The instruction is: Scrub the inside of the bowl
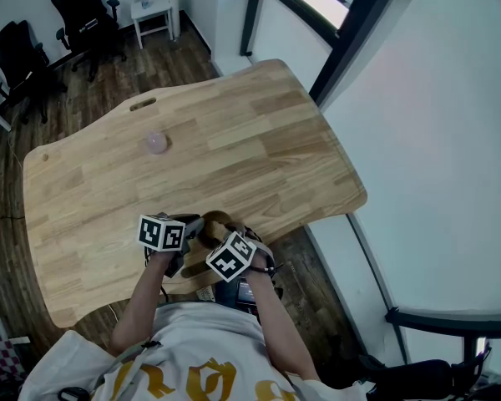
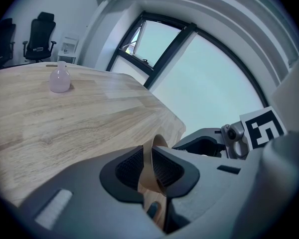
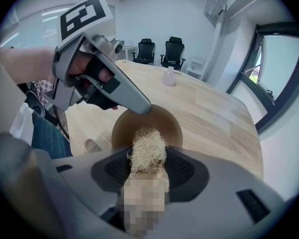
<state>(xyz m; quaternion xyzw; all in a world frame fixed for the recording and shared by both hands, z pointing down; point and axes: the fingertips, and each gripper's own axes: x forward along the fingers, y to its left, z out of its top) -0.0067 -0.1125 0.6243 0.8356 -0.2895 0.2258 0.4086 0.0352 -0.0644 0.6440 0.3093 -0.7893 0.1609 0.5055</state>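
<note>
The left tool [image 2: 150,158] is clenched on the rim of the round brown wooden bowl [image 3: 165,118], with the thin wall pinched between its ribbed pads. The right tool [image 3: 148,158] grasps a straw-coloured fibrous scrubber [image 3: 147,142]. The scrubber's tuft pokes past the tool's tips, just over the bowl's inside. Beneath both tools lies the pale wooden table [image 3: 214,118]. A small pink bottle [image 2: 60,80] stands well beyond the left tool.

Office: black swivel chairs [image 1: 85,19], large wooden table [image 1: 234,140], wood-plank floor [image 1: 163,53].
</note>
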